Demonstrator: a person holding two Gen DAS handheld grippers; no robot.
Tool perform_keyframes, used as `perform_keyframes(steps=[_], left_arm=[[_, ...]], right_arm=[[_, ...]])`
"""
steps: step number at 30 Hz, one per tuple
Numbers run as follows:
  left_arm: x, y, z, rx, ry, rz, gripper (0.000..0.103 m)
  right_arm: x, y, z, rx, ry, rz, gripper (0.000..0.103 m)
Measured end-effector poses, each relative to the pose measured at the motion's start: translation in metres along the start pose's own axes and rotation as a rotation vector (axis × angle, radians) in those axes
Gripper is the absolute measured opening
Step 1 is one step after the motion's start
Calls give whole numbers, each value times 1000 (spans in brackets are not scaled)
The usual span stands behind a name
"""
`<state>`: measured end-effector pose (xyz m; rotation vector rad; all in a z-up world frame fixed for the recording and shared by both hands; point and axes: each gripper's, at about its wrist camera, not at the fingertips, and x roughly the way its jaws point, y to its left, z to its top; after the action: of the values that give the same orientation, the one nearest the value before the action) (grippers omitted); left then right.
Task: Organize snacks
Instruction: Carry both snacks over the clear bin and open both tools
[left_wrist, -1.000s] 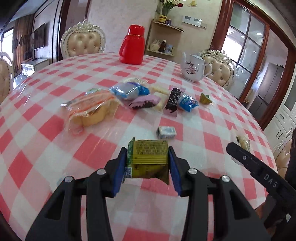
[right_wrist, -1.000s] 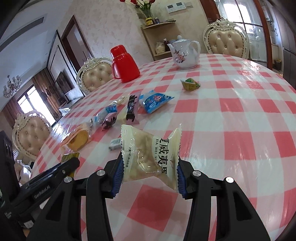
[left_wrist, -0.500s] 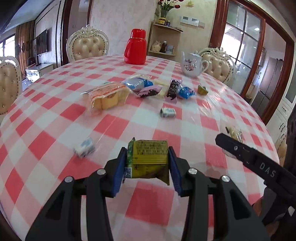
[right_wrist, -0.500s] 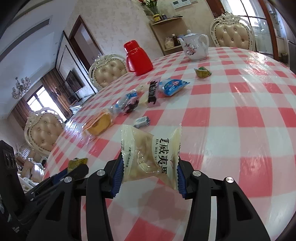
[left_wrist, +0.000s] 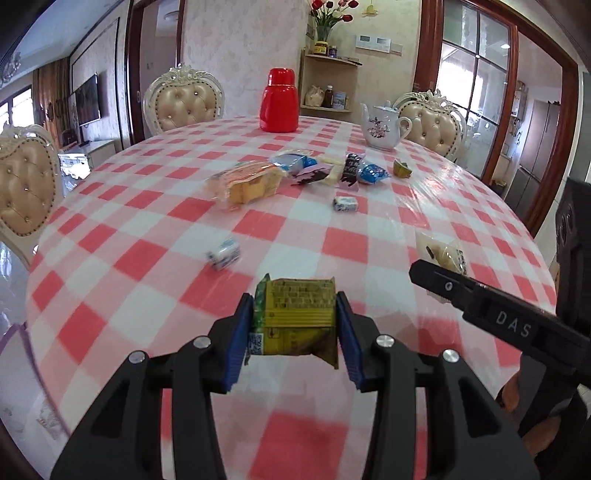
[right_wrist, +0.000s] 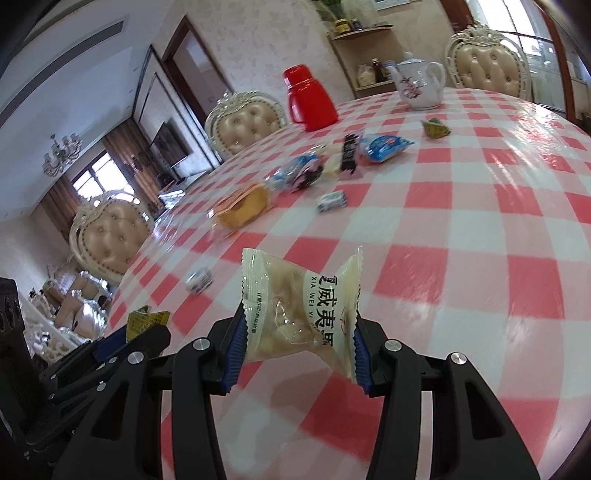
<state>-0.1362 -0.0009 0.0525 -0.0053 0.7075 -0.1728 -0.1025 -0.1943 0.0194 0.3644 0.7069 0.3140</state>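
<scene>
Yellow-green packet (left_wrist: 295, 314) pinched in left fingers (left_wrist: 240, 332), pale, perhaps pastry packet (right_wrist: 299, 310) in right fingers (right_wrist: 236, 343).

Round table (left_wrist: 122, 258) with a glossy red-and-white checked cloth in front of me. Cream tufted chairs with carved white frames (left_wrist: 183, 101) around its far edge. Pale textured wall (left_wrist: 243, 55) behind, wooden corner shelf (left_wrist: 328, 85) with jars, vase of red flowers (left_wrist: 325, 14) on top. Dark-wood-framed glass doors (left_wrist: 476, 88) at right, daylight coming through. Wall-mounted flat TV (left_wrist: 88, 98) and curtained window (right_wrist: 88, 177) at left; chandelier (right_wrist: 61, 153) on the ceiling.
</scene>
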Motion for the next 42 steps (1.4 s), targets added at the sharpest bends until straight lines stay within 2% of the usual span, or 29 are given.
perform_keyframes(steps=[11,20,26,28,32,34,35,36,37,39,42], left_arm=[[-54,71,-29,-64,-12,76,45],[-89,144,-36,-90,27,125,45],[-124,191,-33,-31,31,288,45],[-131,207,-35,7,58,374,45],[-141,232,-43,26,112,420,46],[-141,245,-48,31,152,459,51],[-141,252,-50,18,158,473,56],[-142,259,-51,-8,154,498,75],[-145,266,-50,-39,134,541,87],[-151,271,-49,-79,102,571,90],[-157,265,-41,-151,26,507,97]], right_arm=[[1,75,-32,-156,68,120,48],[1,164,-66,-366,139,271,48],[-8,235,-98,-551,170,372,48],[-5,254,-109,-609,192,386,48],[5,293,-135,-716,249,422,49],[11,306,-146,-740,287,458,55],[14,313,-152,-751,314,485,66],[14,316,-155,-751,321,499,74],[13,316,-156,-748,313,514,81],[6,309,-147,-732,264,513,81],[5,282,-124,-674,199,449,81]])
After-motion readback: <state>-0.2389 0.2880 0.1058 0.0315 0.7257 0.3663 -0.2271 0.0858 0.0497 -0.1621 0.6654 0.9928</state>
